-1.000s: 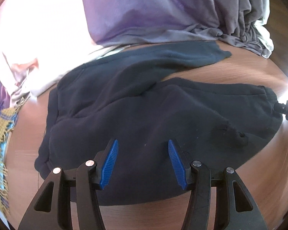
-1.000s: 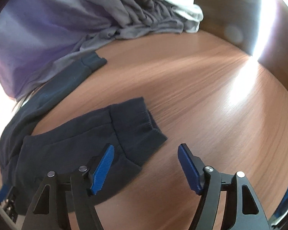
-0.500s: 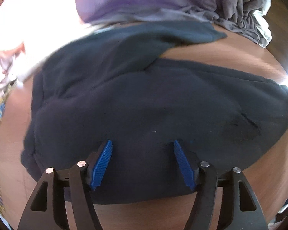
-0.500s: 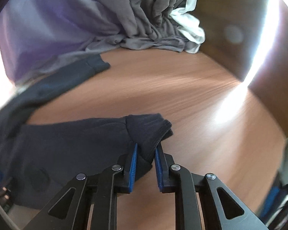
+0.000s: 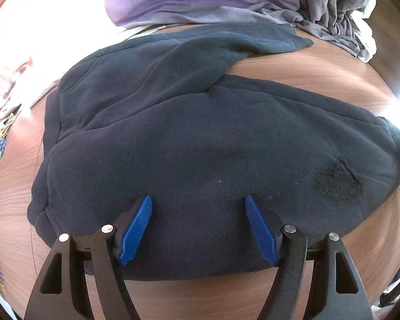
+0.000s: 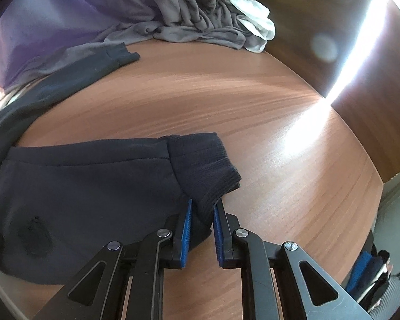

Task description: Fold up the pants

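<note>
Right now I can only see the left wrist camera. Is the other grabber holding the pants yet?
Observer: Yes. The right gripper is shut on the ribbed ankle cuff of the near leg of the dark navy pants.
Child: Where's the other leg?
Observer: Its cuff lies flat further back, touching the grey and purple clothes pile.
Child: Is there room next to the cuff I'm holding?
Observer: Yes, bare wooden table lies right of it, with a bright streak of sunlight across it.
</note>
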`<action>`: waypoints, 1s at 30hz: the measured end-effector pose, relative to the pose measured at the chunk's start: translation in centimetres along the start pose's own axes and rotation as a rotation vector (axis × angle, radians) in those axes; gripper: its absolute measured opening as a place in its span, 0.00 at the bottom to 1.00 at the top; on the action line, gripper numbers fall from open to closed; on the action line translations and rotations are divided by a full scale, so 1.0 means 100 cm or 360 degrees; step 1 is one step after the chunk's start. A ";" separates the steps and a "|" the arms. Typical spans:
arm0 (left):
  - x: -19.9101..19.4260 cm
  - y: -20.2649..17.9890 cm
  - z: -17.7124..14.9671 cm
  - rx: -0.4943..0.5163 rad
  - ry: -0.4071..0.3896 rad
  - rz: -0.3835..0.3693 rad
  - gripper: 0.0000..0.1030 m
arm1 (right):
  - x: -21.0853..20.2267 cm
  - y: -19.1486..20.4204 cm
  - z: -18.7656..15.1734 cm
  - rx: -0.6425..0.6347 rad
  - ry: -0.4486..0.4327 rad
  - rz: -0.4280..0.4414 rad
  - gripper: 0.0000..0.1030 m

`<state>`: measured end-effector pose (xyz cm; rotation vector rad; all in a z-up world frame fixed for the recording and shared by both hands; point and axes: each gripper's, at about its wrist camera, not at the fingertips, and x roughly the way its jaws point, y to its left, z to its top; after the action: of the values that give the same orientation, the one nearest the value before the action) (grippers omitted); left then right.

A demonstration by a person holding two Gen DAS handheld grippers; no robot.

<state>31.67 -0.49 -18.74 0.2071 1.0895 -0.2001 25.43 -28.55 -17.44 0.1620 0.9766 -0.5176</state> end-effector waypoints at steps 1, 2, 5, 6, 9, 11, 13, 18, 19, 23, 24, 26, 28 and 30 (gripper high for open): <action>0.000 0.000 -0.001 0.0003 0.0000 0.0003 0.72 | 0.000 0.000 -0.001 -0.0006 0.0006 -0.0008 0.15; 0.000 0.000 -0.001 0.0010 -0.0001 0.0007 0.73 | 0.001 0.000 -0.002 -0.0008 0.0016 -0.0009 0.15; -0.001 -0.002 -0.001 0.0047 -0.0011 0.0039 0.78 | -0.001 0.000 -0.002 -0.0022 0.0022 0.0002 0.23; -0.003 -0.001 -0.002 0.0055 -0.0021 0.0040 0.78 | -0.003 0.000 -0.002 -0.0028 0.0016 0.0000 0.35; -0.020 0.001 -0.003 0.0070 -0.0108 0.0036 0.78 | -0.019 0.001 -0.002 -0.0066 -0.0092 -0.0054 0.54; -0.036 0.003 -0.001 0.0063 -0.0208 0.0018 0.78 | -0.033 0.003 0.002 -0.0094 -0.0158 -0.0020 0.54; -0.056 0.003 0.005 0.0047 -0.0332 0.0002 0.81 | -0.042 0.004 0.009 -0.0116 -0.0195 0.0069 0.54; -0.072 -0.004 0.020 0.0040 -0.0508 0.0100 0.82 | -0.062 0.007 0.041 -0.0170 -0.0359 0.0290 0.54; -0.070 -0.006 0.026 0.0018 -0.0505 0.0132 0.81 | -0.065 0.008 0.052 -0.0206 -0.0416 0.0323 0.54; -0.065 -0.009 0.047 -0.0209 -0.0516 0.0167 0.81 | -0.056 0.013 0.091 -0.0310 -0.0518 0.0393 0.54; -0.064 -0.008 0.053 -0.0271 -0.0515 0.0159 0.81 | -0.050 0.014 0.103 -0.0326 -0.0525 0.0425 0.54; -0.060 -0.008 0.063 -0.0371 -0.0521 0.0160 0.81 | -0.037 0.016 0.124 -0.0341 -0.0504 0.0482 0.55; -0.056 -0.012 0.074 -0.0404 -0.0544 0.0205 0.81 | -0.019 0.017 0.146 -0.0347 -0.0461 0.0535 0.54; -0.052 -0.018 0.083 -0.0395 -0.0569 0.0266 0.81 | -0.003 0.024 0.161 -0.0357 -0.0422 0.0596 0.55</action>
<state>36.00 -4.11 -10.54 0.0358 0.7285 0.0491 38.52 -32.17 -8.38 0.0690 0.7160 -0.0802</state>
